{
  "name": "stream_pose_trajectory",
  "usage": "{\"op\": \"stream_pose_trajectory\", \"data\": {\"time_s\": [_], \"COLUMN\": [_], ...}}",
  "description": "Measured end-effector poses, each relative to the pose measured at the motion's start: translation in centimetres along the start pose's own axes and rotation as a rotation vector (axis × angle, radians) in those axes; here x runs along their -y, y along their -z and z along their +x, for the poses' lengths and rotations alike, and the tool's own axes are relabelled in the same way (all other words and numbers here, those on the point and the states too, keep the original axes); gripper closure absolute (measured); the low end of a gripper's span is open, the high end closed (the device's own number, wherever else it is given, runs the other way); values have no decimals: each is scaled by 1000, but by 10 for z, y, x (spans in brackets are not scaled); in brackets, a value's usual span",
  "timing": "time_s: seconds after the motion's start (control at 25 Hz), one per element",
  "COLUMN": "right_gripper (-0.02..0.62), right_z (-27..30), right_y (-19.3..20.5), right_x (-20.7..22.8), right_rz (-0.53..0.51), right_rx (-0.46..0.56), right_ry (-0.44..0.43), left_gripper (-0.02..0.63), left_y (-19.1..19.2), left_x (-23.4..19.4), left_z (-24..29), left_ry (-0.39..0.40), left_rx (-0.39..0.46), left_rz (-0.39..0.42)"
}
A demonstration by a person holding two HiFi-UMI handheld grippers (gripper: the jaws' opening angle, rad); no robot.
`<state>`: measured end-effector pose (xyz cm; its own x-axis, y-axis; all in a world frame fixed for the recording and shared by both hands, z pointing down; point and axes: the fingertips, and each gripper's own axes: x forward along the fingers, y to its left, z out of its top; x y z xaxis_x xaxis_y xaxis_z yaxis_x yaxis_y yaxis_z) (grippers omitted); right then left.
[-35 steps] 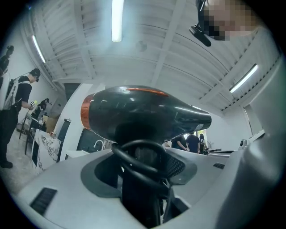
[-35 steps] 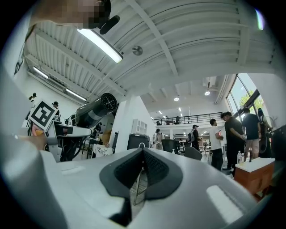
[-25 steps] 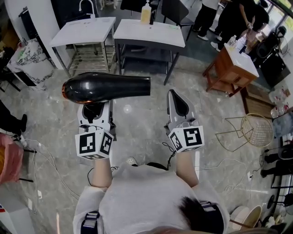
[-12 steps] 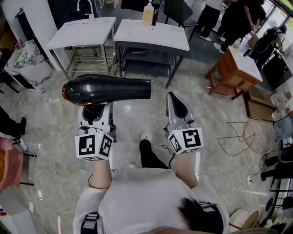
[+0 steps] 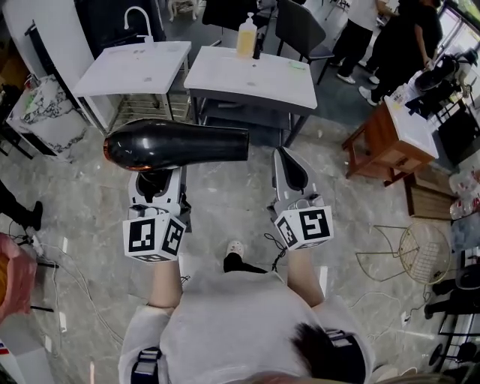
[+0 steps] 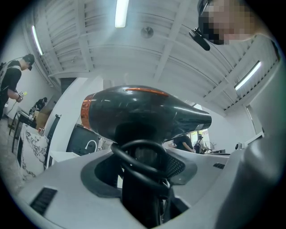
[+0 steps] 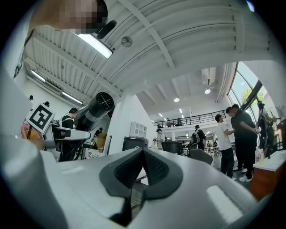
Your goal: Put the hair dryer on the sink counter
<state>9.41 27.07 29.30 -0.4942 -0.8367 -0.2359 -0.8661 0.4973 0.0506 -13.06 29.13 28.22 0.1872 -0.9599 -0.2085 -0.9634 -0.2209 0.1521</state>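
The left gripper [image 5: 154,184] has its fingers clamped on the handle of the black hair dryer [image 5: 176,144]. The dryer is carried above the floor [image 5: 225,187], its barrel crosswise with the nozzle toward the right gripper [image 5: 289,171], whose fingers are pressed together on nothing. The white sink desk [image 5: 131,67] with its faucet [image 5: 139,15] stands ahead and slightly left, well apart, so the left arm, bent close to the body, looks the nearer.

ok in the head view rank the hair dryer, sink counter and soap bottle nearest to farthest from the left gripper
1. hair dryer, held by the left gripper itself.
2. sink counter, ahead, slightly left.
3. soap bottle, ahead and right, farther back on the grey table.
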Motion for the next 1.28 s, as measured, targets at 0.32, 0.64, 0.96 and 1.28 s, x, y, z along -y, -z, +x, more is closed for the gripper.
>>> {"op": "stream_pose_trajectory", "data": {"time_s": [0.32, 0.64, 0.96, 1.28], "right_gripper": [584, 584, 584, 584], "right_z": [55, 84, 110, 176], "right_y": [9, 29, 47, 63], "right_x": [70, 116, 139, 157], "right_rz": [0, 40, 56, 39], "right_rx": [15, 18, 17, 8], "right_ry": [-20, -30, -16, 17], "left_gripper": [339, 339, 339, 339], "left_y": [6, 18, 32, 42], "left_x": [12, 25, 18, -16], "left_z": [82, 129, 169, 236], "left_ry": [-17, -34, -24, 13], "left_rx": [29, 32, 18, 14], "left_rz": [-13, 10, 13, 9]}}
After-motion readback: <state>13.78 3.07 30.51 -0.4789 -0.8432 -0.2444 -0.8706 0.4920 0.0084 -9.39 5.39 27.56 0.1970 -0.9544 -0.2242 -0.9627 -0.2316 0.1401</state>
